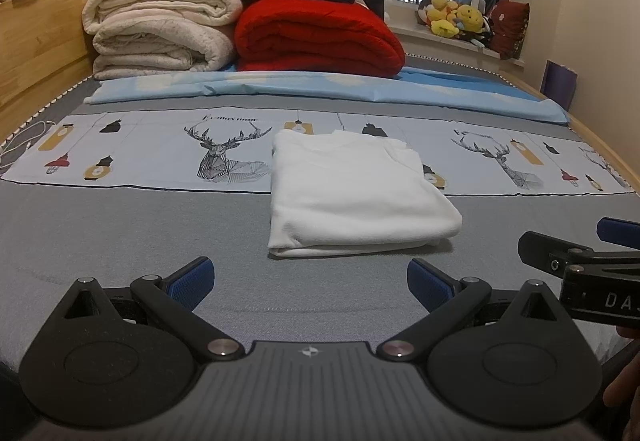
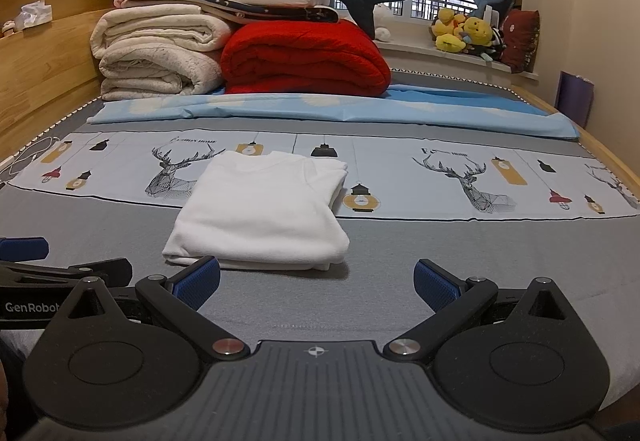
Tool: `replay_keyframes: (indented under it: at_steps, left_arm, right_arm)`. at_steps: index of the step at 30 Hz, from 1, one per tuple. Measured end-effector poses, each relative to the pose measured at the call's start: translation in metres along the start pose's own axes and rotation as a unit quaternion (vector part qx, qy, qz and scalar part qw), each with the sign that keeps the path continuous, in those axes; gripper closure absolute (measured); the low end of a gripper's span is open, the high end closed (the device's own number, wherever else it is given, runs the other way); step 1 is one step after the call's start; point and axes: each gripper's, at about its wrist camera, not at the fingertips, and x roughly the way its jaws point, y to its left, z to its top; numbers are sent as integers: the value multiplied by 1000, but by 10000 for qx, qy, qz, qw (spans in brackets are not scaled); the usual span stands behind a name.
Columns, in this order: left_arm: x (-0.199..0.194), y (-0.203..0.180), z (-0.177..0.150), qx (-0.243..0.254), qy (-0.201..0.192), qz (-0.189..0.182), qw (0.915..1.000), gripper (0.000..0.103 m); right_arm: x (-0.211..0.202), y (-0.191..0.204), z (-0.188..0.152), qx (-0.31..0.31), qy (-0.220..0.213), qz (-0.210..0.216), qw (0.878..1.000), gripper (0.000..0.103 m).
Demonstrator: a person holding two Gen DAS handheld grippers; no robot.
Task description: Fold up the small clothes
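Here both spread grippers, left gripper [image 1: 310,285] and right gripper [image 2: 316,285], face the folded white garment [image 1: 352,193], each camera catching the other

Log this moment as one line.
white garment: folded, flat on bed | left gripper: open, empty | right gripper: open, empty | contact: none

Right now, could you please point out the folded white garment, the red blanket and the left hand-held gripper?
folded white garment [image 1: 352,193], left wrist view, middle of its top layer.
red blanket [image 2: 304,57], right wrist view, middle of its front roll.
left hand-held gripper [image 1: 310,287], left wrist view, midway between its open fingertips.
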Motion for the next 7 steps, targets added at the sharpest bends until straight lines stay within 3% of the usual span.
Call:
replay_keyframes:
  at_steps: [7]
  left_arm:
    - [0,-1,-1,57,-10,-11,10000,0]
  right_arm:
    - [-1,0,0,17,-8,8,10000,1]
